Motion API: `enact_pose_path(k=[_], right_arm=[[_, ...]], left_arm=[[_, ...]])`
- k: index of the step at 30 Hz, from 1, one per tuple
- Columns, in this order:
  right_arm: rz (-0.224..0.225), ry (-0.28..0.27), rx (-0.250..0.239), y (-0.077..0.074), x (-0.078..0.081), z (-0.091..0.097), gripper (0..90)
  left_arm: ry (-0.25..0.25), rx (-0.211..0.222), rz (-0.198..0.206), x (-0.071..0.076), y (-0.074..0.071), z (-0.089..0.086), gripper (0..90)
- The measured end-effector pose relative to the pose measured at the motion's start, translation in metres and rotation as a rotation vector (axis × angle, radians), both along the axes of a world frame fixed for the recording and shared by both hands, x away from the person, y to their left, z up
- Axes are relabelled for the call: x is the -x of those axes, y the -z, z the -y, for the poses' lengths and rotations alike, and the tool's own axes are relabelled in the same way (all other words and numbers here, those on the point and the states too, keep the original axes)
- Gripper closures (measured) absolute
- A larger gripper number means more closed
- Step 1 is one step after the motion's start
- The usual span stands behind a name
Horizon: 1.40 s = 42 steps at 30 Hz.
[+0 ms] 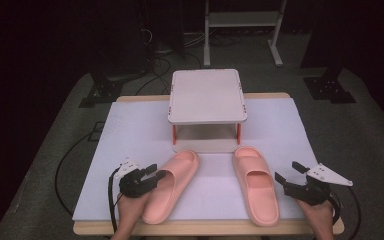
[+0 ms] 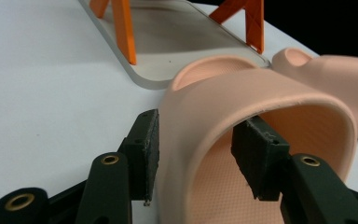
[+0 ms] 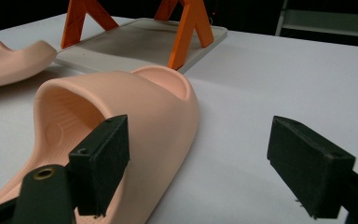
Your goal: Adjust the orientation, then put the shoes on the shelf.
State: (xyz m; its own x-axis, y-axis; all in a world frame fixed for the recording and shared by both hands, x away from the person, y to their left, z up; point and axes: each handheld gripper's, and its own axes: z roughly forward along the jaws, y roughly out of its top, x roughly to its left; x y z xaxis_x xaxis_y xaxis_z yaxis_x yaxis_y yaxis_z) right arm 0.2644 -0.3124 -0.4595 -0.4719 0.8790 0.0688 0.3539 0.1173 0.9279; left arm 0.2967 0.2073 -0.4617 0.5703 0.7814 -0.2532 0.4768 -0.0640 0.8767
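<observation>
Two pink foam slippers lie side by side on the white mat [image 1: 130, 130]. The left slipper [image 1: 180, 172] [image 2: 261, 93] points slantwise toward the shelf. My left gripper [image 1: 157, 171] [image 2: 200, 121] is open and straddles the left side of its strap, one pad outside the wall and the other inside under the strap. I see a little room at the inner pad. The right slipper [image 1: 256, 185] [image 3: 135, 93] lies straight. My right gripper [image 1: 287, 170] [image 3: 198, 126] stands wide open just right of it, one jaw beside the strap, with bare mat between the pads.
A low two-level white shelf [image 1: 207, 95] [image 3: 135, 42] with orange legs stands behind the slippers' toes at mid-table. The table's wooden front edge [image 1: 205, 227] runs close under both hands. Cables and a white rack frame [image 1: 242, 20] sit on the dark floor beyond.
</observation>
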Motion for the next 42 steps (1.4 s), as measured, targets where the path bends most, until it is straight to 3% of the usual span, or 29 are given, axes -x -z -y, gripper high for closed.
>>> enact_pose_path(k=[3,17,25,42], right_arm=[[-0.004,-0.004,-0.001,0.0,0.0,-0.001,20.5],[-0.02,-0.045,-0.028,0.003,-0.002,-0.007,20.5],[-0.026,-0.077,-0.004,0.004,0.001,-0.012,20.6],[-0.049,-0.117,0.039,0.007,0.001,-0.025,22.9]], left_arm=[[0.018,0.008,-0.001,-0.001,0.001,0.0,50.7],[0.089,-0.065,0.001,-0.003,0.0,0.007,48.9],[0.112,-0.1,0.014,-0.004,-0.003,0.01,50.5],[0.116,-0.107,0.019,-0.004,-0.003,0.009,47.4]])
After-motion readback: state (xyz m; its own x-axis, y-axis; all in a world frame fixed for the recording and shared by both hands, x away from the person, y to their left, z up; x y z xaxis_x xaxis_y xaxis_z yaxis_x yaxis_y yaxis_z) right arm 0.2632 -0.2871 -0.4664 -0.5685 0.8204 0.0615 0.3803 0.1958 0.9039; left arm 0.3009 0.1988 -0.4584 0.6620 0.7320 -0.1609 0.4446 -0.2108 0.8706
